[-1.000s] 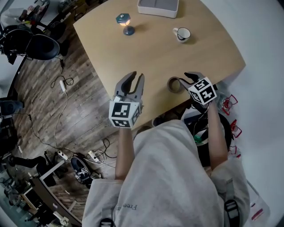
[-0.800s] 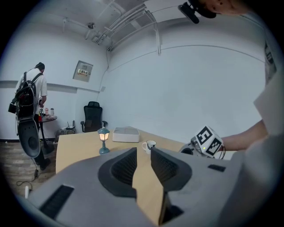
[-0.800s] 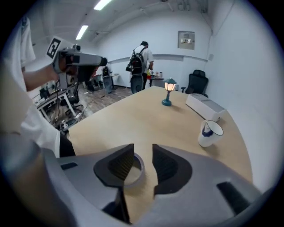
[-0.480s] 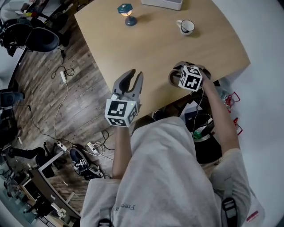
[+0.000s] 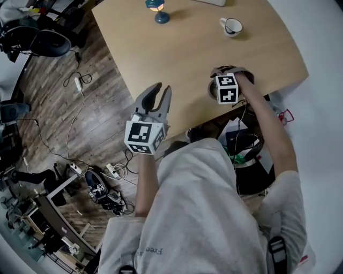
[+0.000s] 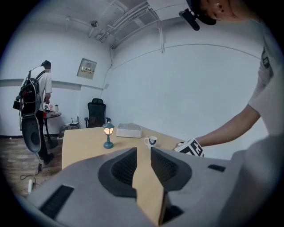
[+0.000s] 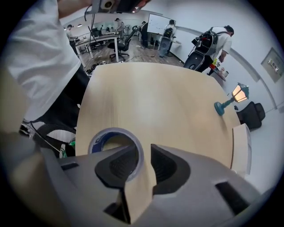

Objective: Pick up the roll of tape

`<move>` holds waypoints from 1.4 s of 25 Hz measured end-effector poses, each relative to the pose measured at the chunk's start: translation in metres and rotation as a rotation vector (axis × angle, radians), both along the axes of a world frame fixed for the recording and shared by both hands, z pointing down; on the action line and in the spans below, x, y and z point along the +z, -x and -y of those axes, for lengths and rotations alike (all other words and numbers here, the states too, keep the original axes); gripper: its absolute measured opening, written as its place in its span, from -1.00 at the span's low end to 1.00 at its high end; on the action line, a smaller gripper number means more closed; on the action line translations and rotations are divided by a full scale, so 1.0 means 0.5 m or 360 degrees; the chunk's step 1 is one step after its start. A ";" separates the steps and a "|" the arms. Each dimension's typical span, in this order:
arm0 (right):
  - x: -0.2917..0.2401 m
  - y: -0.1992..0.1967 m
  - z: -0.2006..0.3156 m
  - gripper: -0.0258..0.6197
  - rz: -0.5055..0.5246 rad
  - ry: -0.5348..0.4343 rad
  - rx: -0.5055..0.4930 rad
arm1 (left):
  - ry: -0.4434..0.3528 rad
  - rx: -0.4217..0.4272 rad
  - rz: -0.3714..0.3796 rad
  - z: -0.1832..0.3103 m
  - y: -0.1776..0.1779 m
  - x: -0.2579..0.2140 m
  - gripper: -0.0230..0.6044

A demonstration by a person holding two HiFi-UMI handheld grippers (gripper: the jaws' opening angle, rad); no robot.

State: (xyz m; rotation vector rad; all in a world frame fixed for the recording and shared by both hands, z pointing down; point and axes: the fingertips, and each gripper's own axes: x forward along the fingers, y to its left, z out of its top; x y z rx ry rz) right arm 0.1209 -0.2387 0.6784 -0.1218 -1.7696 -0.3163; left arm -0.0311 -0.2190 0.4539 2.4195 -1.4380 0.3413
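Two grippers work near the table edge closest to the person. R gripper [image 7: 143, 151] points steeply down, jaws closing at a mid gap, not seen pressing on anything yet. Tape [image 7: 112, 131] lies flat on table [image 7: 155, 88] right under it. The ring's wall stands btwn the jaws, w/ one jaw over the hole & the other outside the ring. The wall sits close to the inner jaw's pad, contact unclear, & a strip of bare table shows btwn the wall & the outer jaw. The roll is grey outside, blue at the core. In head view R gripper covers most of the roll, so only a bit of ring shows beside it.

L gripper [image 6: 143, 153] is well apart from R gripper by the same edge & tilted slightly down. Its jaws are apart at mid width, nothing btwn them, just table seen beyond.

Further out, across the table from R gripper: mug [image 5: 231, 25], then a lit lamp [image 5: 157, 12] at the far end. White box [image 6: 128, 130] is just beside the lamp. Off L gripper's outer side: wood floor [image 5: 102, 80] w/ cables [image 5: 68, 140] & a chair [image 5: 51, 53]. A person w/ backpack [image 6: 37, 88] stands well beyond the table.
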 end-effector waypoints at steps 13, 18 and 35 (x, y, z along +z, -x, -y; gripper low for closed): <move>0.037 -0.003 0.005 -0.75 -0.0028 0.0042 -0.0045 | 0.0152 -0.0123 -0.0042 -0.061 0.056 0.083 -0.63; 0.036 -0.001 0.009 -0.75 -0.0038 0.0067 -0.0005 | 0.0160 -0.0133 -0.0036 -0.067 0.066 0.087 -0.63; 0.043 0.001 0.013 -0.73 -0.0085 0.0008 0.0097 | 0.0229 -0.0121 -0.0039 -0.107 0.106 0.108 -0.63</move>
